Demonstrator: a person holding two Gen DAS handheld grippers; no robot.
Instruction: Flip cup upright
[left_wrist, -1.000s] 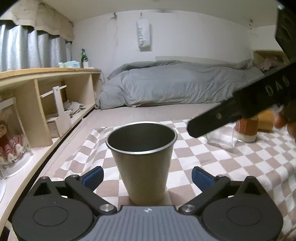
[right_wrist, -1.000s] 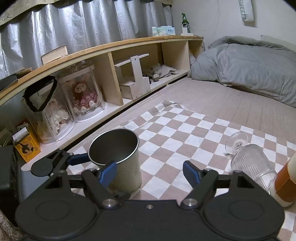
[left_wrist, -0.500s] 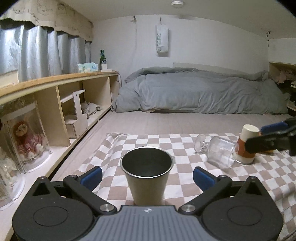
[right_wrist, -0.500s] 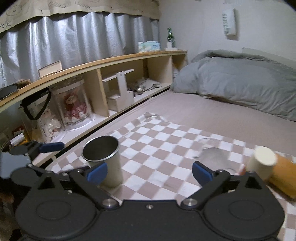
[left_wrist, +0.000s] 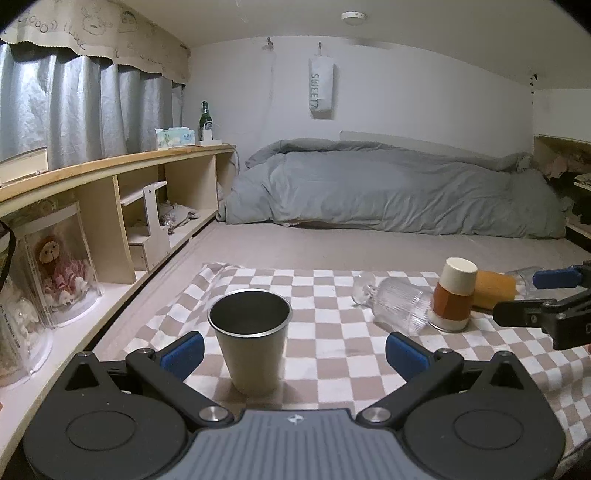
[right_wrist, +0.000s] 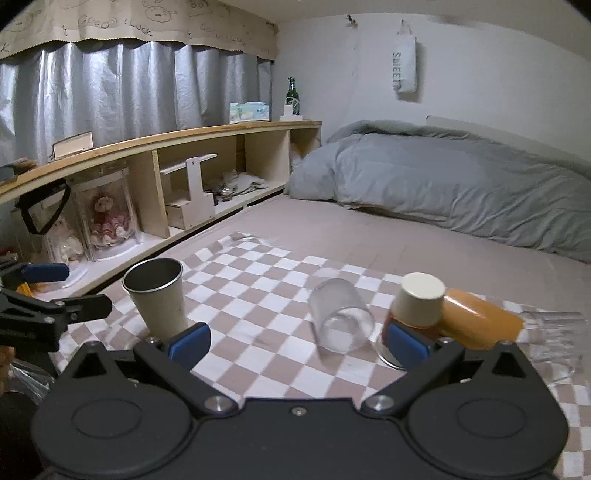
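A steel cup stands upright, mouth up, on the checkered cloth; it also shows in the right wrist view. My left gripper is open, the cup between its fingers but untouched. My right gripper is open and empty; it shows at the right edge of the left wrist view. A ribbed clear glass lies on its side, also in the right wrist view. A brown-and-cream cup stands mouth down beside it.
An orange cup and a clear glass lie on their sides at the right. A wooden shelf with doll cases runs along the left. A bed with a grey duvet fills the back.
Both grippers have drawn back from the steel cup, which stays upright on the cloth. The right gripper has swung right toward the lying glass and the upside-down cup.
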